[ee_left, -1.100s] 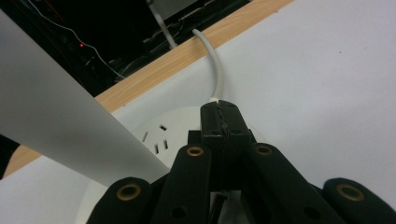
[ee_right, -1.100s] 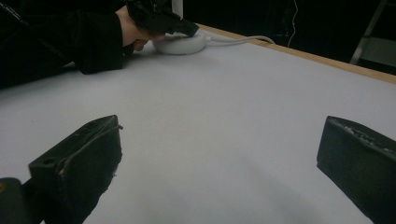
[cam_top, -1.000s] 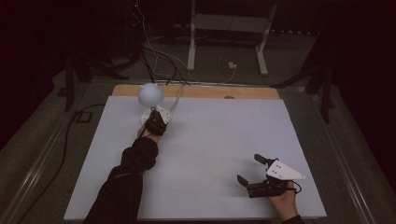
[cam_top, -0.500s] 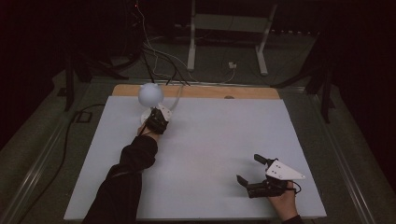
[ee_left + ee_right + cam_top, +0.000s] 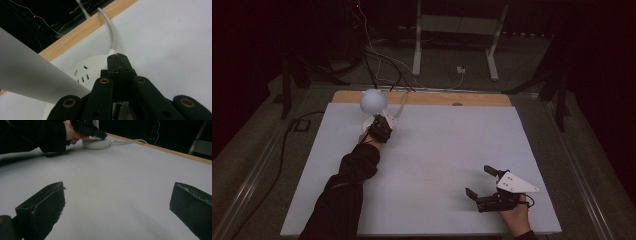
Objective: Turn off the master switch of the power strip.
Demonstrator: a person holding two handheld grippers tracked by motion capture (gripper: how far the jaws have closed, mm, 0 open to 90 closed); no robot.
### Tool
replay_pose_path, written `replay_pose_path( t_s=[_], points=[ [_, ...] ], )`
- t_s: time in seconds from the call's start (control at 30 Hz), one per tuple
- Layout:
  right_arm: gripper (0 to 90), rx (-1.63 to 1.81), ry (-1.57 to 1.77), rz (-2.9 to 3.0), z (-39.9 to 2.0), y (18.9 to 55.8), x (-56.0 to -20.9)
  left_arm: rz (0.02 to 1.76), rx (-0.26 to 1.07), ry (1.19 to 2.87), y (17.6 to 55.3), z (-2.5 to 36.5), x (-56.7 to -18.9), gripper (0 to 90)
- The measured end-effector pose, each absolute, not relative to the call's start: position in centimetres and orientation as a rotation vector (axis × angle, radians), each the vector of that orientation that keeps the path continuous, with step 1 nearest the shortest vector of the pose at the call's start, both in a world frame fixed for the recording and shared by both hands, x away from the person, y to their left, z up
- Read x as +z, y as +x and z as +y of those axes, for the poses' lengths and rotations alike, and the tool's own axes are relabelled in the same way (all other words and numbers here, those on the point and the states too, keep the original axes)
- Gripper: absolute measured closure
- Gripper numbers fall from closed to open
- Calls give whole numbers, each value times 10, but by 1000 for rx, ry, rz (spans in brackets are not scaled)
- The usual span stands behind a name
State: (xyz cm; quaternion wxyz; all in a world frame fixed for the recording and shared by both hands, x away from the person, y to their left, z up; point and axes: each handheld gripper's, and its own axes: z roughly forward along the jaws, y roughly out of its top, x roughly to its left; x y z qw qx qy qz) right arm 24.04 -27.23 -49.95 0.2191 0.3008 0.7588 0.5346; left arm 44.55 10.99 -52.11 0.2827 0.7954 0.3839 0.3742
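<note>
- One white round lamp base [image 5: 82, 72] sits at the far left of the white table [image 5: 437, 165], close to the wooden strip [image 5: 482, 98] along the far edge; small slots mark its top, and a white globe [image 5: 373, 101] stands above it.
- Its white cord [image 5: 113, 35] leaves the base on the far side and runs over the wooden strip toward the dark floor behind.
- Pressed together with nothing between them, the jaws of the left gripper [image 5: 118, 58] rest tip-down on the top of the base, right where the cord enters.
- From that gripper the base lies directly underneath, so any coming move is, as I judge it, a press or a push downward rather than a reach.
- Well apart, at the near right corner of the table, the right gripper [image 5: 479, 182] lies low in its hand with jaws spread wide and empty, pointing across toward the lamp.
- Clearly the left hand [image 5: 364, 137] is the nearer one.
</note>
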Motion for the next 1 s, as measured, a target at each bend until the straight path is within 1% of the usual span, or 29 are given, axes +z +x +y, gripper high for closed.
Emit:
replay_pose_path(
  t_s=[0.03,0.13,0.3,0.5,0.57,0.63,0.87,1.0],
  points=[
    [0,1479,833,2101,-272,240,-500,1023,984,2130,446,110,-521,900],
    [0,1477,830,2103,-271,240,-499,1016,986,2142,446,109,-520,900],
    [0,1475,829,2103,-271,240,-499,995,1036,2183,446,104,-521,900],
    [0,1477,830,2099,-272,240,-499,987,1030,2176,446,106,-521,900],
    [0,1479,833,2099,-272,240,-499,948,1087,2165,443,104,-521,900],
    [0,1481,834,2099,-272,240,-500,916,1109,2170,439,102,-523,900],
    [0,1484,843,2089,-274,241,-499,884,1101,2142,428,102,-520,900],
    [0,1479,838,2090,-273,240,-498,897,1063,2109,424,102,-513,900]
  ],
)
